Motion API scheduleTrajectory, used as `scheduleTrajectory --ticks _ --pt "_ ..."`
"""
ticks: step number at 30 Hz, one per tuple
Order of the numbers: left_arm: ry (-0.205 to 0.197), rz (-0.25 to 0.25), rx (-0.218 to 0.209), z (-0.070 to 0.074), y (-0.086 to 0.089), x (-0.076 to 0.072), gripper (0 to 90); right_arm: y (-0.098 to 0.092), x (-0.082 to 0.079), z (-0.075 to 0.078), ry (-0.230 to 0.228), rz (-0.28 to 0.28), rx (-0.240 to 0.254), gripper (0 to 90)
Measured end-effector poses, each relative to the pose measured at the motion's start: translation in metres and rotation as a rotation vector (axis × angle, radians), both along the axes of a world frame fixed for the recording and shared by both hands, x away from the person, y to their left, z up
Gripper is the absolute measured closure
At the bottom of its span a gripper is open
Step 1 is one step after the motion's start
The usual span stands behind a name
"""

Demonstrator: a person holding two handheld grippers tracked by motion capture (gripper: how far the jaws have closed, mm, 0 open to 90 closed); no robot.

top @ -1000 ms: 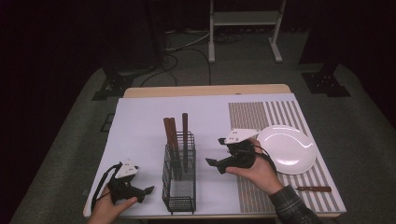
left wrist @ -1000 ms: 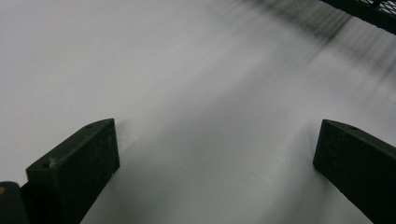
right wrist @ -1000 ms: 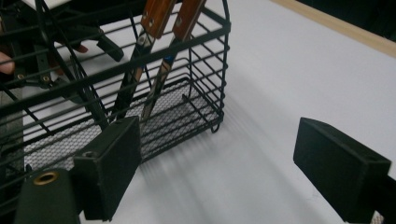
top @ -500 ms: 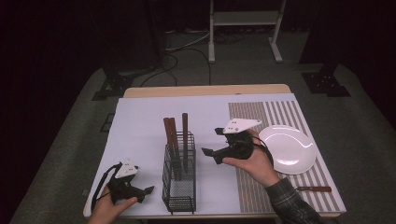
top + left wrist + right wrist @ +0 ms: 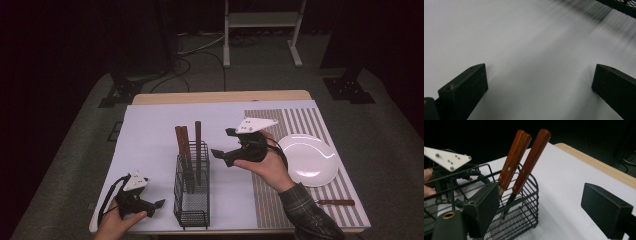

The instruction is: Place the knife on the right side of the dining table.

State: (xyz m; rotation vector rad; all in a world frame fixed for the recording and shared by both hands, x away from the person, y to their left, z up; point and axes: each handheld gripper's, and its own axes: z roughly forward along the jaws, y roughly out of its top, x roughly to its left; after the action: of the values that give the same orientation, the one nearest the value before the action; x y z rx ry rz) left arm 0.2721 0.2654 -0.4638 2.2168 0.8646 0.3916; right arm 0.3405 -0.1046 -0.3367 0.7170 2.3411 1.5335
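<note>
A: Why's my right hand-held gripper (image 5: 220,143) hovering, jaws apart?

B: It's lined up on the wooden-handled knives (image 5: 524,167), upright in the wire caddy (image 5: 192,200) mid-desk. The left hand-held gripper (image 5: 157,204) rests near, open.

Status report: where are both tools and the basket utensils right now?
Right tool open, raised, facing the wooden-handled utensils. Utensils upright in the wire basket, untouched. Left tool open, low beside the basket. Nothing between the right tool and the handles.

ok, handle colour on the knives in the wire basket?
Reddish-brown wood handles, clearest in the right gripper view.
</note>
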Motion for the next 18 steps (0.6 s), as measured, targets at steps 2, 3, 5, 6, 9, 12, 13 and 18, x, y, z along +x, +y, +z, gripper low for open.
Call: scheduleTrajectory --ticks 2,3,5,6,9,12,13,18 --pt "0.000 0.000 0.000 0.000 0.000 0.000 0.0 0.004 0.003 0.003 -0.003 0.002 0.005 13.8" --pt "0.000 0.000 0.000 0.000 0.000 0.000 0.0 0.005 0.004 0.004 -0.002 0.002 0.008 13.8" --pt "0.000 0.000 0.000 0.000 0.000 0.000 0.0 0.007 0.007 0.005 -0.004 0.004 0.013 13.8" --pt "0.000 0.000 0.000 0.000 0.000 0.000 0.0 0.007 0.007 0.005 -0.004 0.004 0.013 13.8" --pt "0.001 -0.001 0.001 0.000 0.000 0.000 0.0 0.012 0.012 0.008 0.005 0.009 0.027 14.1" --pt "0.001 -0.001 0.001 0.000 0.000 0.000 0.0 0.016 0.016 0.010 0.001 0.012 0.039 15.3" --pt "0.000 0.000 0.001 0.000 0.000 0.000 0.0 0.018 0.017 0.011 0.001 0.014 0.040 15.3" --pt "-0.001 0.000 0.000 0.000 0.000 0.000 0.0 0.025 0.023 0.015 -0.004 0.015 0.041 15.3"
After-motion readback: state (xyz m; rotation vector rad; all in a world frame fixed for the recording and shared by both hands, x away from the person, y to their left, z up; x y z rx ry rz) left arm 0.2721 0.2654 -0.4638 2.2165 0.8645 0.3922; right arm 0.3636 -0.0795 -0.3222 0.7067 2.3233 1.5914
